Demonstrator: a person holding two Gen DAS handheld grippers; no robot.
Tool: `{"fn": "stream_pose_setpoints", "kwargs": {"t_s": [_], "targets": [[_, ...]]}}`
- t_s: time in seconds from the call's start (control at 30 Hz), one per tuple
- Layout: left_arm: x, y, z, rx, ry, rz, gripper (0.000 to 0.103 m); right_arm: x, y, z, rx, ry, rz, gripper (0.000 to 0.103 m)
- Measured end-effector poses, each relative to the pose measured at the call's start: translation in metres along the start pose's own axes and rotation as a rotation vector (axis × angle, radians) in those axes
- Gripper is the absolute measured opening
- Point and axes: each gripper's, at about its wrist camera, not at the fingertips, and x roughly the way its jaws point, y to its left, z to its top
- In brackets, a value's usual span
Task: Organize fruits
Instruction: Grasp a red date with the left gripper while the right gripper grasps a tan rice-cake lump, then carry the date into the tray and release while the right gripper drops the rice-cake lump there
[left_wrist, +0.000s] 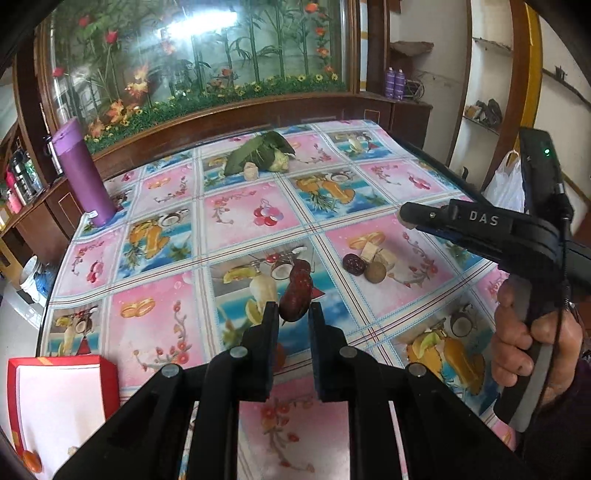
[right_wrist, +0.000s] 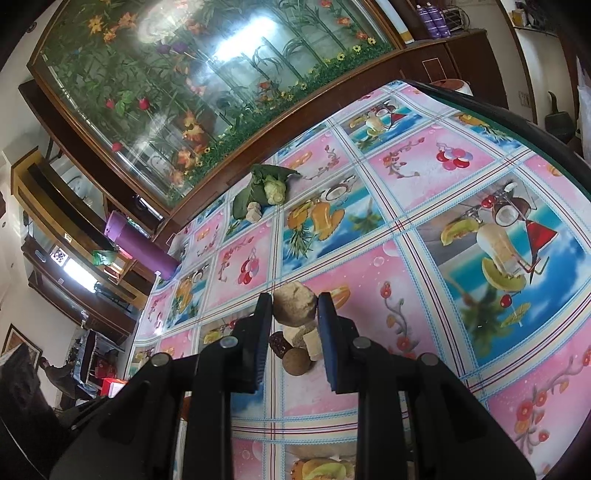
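A reddish-brown sweet potato (left_wrist: 295, 295) is clamped between the fingers of the left claw (left_wrist: 293, 314), above the table (left_wrist: 166, 314). The right claw (right_wrist: 294, 306) grips a tan lumpy fruit (right_wrist: 294, 303) over a small pile: a dark date (right_wrist: 277, 343), a round brown fruit (right_wrist: 296, 361) and pale chunks (right_wrist: 308, 338).

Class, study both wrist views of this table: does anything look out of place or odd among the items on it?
Yes: a leafy green vegetable lies alone near the table's far edge, apart from the small pile of fruit and pale chunks. The left gripper holds a reddish-brown fruit; the right gripper holds a brown lump.
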Motion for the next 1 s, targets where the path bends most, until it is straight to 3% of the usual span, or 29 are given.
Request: {"fn": "stream_pose_setpoints", "kwargs": {"t_s": [0.33, 0.53, 0.67, 0.8, 1.0], "targets": [[-0.105, 0.068, -0.059, -0.153, -0.156, 0.184, 0.014, -0.002, 0.022, -0.015, -0.13, -0.045, -0.039, 0.027], [-0.147, 0.132, -0.106, -0.286, -0.179, 0.319, 0.014, -0.003, 0.058, -0.04, -0.249, -0.058, -0.059, 0.027], [-0.165, 0.172, -0.133, -0.371, -0.183, 0.392, 0.014, -0.003, 0.119, -0.077, -0.334, -0.004, 0.062, 0.027], [-0.178, 0.197, -0.156, -0.422, -0.182, 0.435, 0.014, 0.006, 0.194, -0.122, -0.432, 0.13, 0.221, 0.027], [-0.172, 0.21, -0.184, -0.461, -0.144, 0.408, 0.014, 0.008, 0.282, -0.179, -0.54, 0.27, 0.404, 0.027]]}}
